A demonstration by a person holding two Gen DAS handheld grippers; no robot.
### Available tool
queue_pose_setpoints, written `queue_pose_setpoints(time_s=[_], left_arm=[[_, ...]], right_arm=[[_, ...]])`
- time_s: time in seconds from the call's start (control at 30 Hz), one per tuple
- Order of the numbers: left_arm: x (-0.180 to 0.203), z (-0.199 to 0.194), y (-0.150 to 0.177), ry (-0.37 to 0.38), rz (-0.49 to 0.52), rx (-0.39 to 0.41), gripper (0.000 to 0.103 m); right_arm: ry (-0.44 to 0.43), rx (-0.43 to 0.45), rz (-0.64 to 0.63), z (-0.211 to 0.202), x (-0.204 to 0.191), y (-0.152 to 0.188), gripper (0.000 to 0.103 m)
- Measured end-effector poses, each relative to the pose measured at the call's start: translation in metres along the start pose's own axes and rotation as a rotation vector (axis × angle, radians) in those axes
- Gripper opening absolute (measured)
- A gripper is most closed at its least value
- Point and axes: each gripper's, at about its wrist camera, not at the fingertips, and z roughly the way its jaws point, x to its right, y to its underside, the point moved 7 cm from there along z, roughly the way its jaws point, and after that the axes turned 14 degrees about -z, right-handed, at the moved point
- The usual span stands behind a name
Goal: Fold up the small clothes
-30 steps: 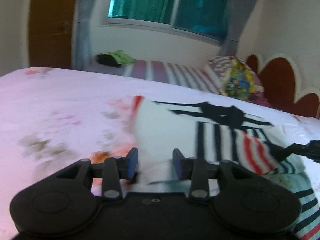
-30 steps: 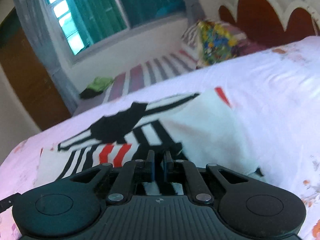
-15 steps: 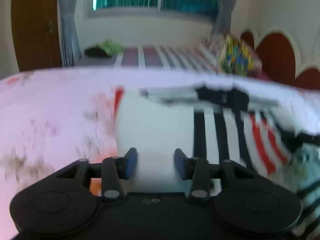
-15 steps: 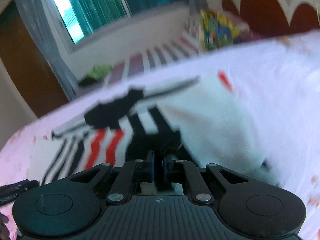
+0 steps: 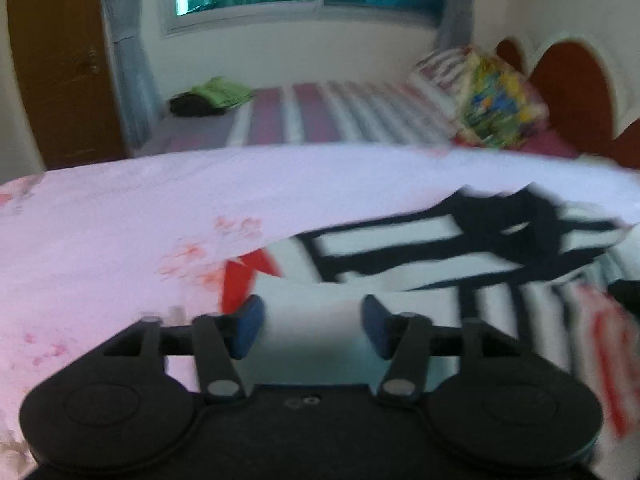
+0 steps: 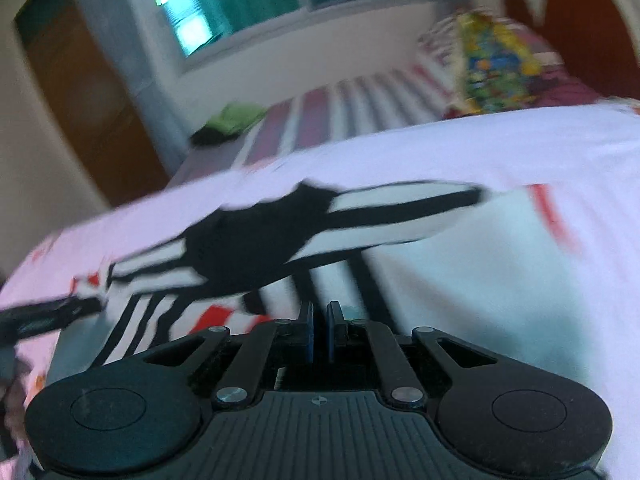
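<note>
A small white garment [image 5: 420, 264] with black and red stripes lies on the pale pink floral bedsheet [image 5: 120, 220]. My left gripper [image 5: 312, 328] is open, its blue pads on either side of the garment's white near edge, next to a red trim corner [image 5: 244, 280]. My right gripper [image 6: 319, 330] is shut on the striped cloth of the same garment [image 6: 460, 264], near its black and red striped part. The left gripper's tip shows at the left edge of the right wrist view [image 6: 44, 314]. Both views are blurred by motion.
A second bed with a purple striped cover [image 5: 320, 116] stands beyond, with green and dark clothes [image 5: 212, 96] at its foot and a colourful pillow [image 5: 500, 108] by the red headboard [image 5: 572, 84]. A wooden door [image 5: 60, 60] is at the left.
My left gripper has moved forward and down over the garment's white edge and stays open. My right gripper stays shut on the cloth and has lifted and tilted with it.
</note>
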Motion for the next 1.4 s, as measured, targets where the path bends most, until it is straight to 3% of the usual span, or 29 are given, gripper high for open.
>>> queue_pose_setpoints(time_s=[0.03,0.1,0.27,0.33,0.37,0.43,0.53,0.63,0.73,0.8,0.87,0.97,1.13,1.23,1.33,1.4], left_arm=[[-0.003,0.001,0.0,-0.028,0.015,0.014,0.078],[-0.008,0.0,-0.001,-0.091,0.037,0.037,0.079],[-0.023,0.004,-0.001,-0.051,-0.036,0.018,0.083],[-0.023,0.0,-0.005,-0.054,-0.038,0.016,0.081],[-0.022,-0.007,-0.008,-0.065,-0.038,0.045,0.076],[-0.021,-0.02,-0.013,-0.046,-0.043,0.12,0.076],[-0.03,-0.021,-0.016,-0.057,-0.101,0.135,0.073],[-0.043,-0.009,-0.015,-0.028,-0.2,0.071,0.041],[-0.055,0.012,-0.012,0.064,-0.352,-0.009,0.04],[-0.063,0.017,-0.013,0.107,-0.405,-0.011,0.006],[-0.074,0.017,-0.015,0.139,-0.51,-0.017,0.007],[-0.073,0.019,-0.008,0.122,-0.493,0.008,0.008],[-0.08,0.013,-0.009,0.125,-0.567,0.051,0.007],[-0.077,0.006,-0.012,0.125,-0.54,0.09,0.007],[-0.072,0.018,-0.007,0.067,-0.428,0.067,0.015],[-0.069,0.014,-0.013,0.031,-0.37,0.052,0.03]], right_arm=[[0.018,0.003,-0.01,0.004,-0.002,0.0,0.006],[0.03,0.011,0.02,0.009,0.001,0.0,0.006],[0.009,0.027,0.059,0.011,0.007,-0.001,0.006],[0.002,0.034,0.072,0.006,0.01,0.0,0.006],[0.008,0.04,0.074,0.001,0.012,0.0,0.006],[0.014,0.059,0.077,-0.007,0.016,0.0,0.006],[0.014,0.064,0.087,-0.011,0.021,0.0,0.006],[0.013,0.061,0.079,-0.012,0.022,0.001,0.006],[0.015,0.062,0.09,-0.014,0.024,0.004,0.006],[0.011,0.058,0.099,-0.014,0.025,0.007,0.006],[0.015,0.055,0.097,-0.013,0.026,0.009,0.006],[0.015,0.048,0.093,-0.011,0.026,0.01,0.006],[0.011,0.048,0.09,-0.014,0.027,0.01,0.006],[0.002,0.048,0.085,-0.014,0.029,0.013,0.006],[-0.011,0.054,0.101,-0.014,0.031,0.014,0.006],[0.009,0.062,0.108,-0.021,0.033,0.012,0.006]])
